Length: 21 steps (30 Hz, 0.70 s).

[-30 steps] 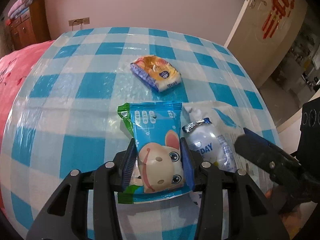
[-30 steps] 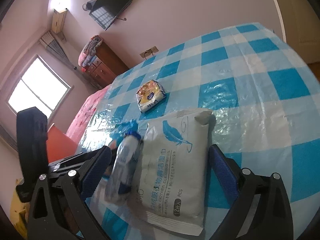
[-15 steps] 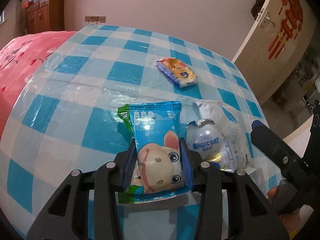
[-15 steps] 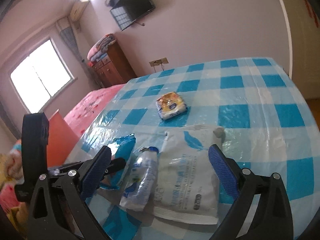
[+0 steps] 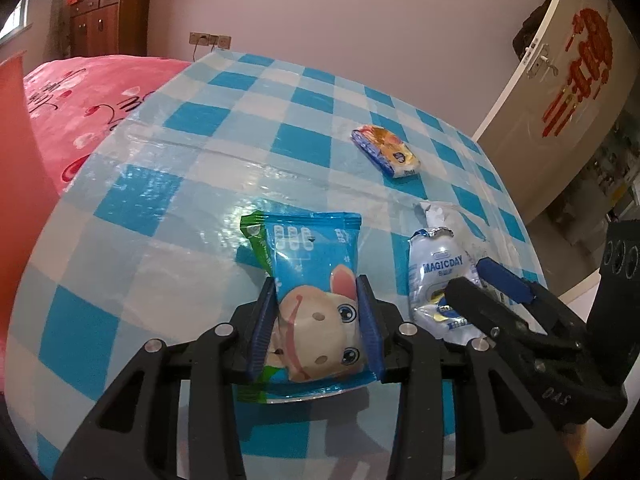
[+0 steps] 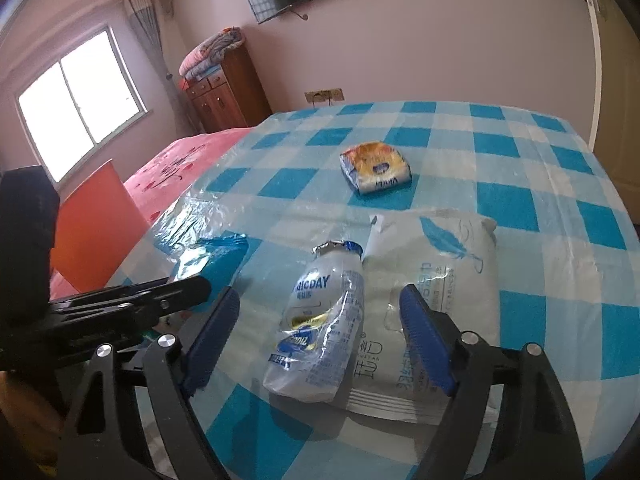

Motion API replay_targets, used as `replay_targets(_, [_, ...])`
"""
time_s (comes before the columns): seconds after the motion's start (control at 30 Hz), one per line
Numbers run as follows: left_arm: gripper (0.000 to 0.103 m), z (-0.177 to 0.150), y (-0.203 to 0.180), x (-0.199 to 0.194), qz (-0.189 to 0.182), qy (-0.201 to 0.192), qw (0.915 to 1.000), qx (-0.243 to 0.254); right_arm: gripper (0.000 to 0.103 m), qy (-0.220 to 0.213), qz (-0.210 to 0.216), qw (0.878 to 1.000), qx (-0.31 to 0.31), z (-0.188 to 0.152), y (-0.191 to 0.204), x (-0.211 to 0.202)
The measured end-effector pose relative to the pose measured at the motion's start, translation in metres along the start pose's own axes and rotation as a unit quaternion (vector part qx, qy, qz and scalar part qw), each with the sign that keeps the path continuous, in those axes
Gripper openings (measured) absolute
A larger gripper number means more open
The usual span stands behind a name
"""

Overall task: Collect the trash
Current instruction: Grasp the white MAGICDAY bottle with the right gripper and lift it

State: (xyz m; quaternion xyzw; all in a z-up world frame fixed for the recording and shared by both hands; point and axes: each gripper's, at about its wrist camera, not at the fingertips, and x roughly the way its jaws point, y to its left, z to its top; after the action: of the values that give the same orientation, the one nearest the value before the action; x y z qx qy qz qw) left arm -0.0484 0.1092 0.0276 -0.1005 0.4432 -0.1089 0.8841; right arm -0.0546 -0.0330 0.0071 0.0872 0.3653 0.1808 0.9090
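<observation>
A blue snack packet (image 5: 312,252) with a cartoon animal sits pinched between the pads of my left gripper (image 5: 317,300), just over the checked tablecloth (image 5: 160,220). A crushed clear bottle (image 6: 316,344) lies between the jaws of my right gripper (image 6: 320,300). Those jaws are closing, and gaps still show on both sides of the bottle. The right-hand jaw hovers over a white wipes pack (image 6: 452,264) lying beside the bottle. Farther back lies an orange and blue tissue pack (image 6: 376,172). The left wrist view shows the bottle (image 5: 438,276) with the right gripper (image 5: 472,276) over it.
A pink bed cover (image 5: 80,112) borders the table's left side, with an orange-red board (image 6: 92,232) near it. A wooden dresser (image 6: 224,92) stands at the back wall and a door (image 5: 560,100) at the right. The table's near edge is close under both grippers.
The right jaws narrowed from straddling bottle and white pack to straddling the bottle alone. Both views swung toward the bed side. The left gripper kept its hold on the packet.
</observation>
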Motion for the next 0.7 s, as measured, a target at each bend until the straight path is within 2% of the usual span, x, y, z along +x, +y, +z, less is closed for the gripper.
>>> replay_targets(0.27, [0.04, -0.005, 0.007, -0.006, -0.003, 0.001, 1.0, 0.009, 0.078, 0.023, -0.056, 0.997, -0.041, -0.002, 0.016, 0.011])
replay_targets(0.37, [0.041, -0.007, 0.005, -0.005, 0.003, 0.002, 0.9997, 0.026, 0.068, 0.027, -0.075, 0.995, -0.059, -0.003, 0.022, 0.014])
replay_targets(0.47, [0.047, -0.009, 0.004, -0.003, 0.009, 0.007, 0.9995, 0.031, 0.057, 0.027, -0.091, 0.993, -0.07, -0.004, 0.026, 0.014])
replay_targets(0.6, [0.056, -0.01, 0.006, 0.001, 0.018, 0.009, 0.9992, 0.035, 0.041, 0.023, -0.094, 0.992, -0.075, -0.006, 0.027, 0.011])
replay_targets(0.7, [0.057, -0.011, 0.004, 0.002, 0.022, 0.009, 0.9988, 0.043, 0.034, 0.021, -0.089, 0.993, -0.077, -0.008, 0.027, 0.008])
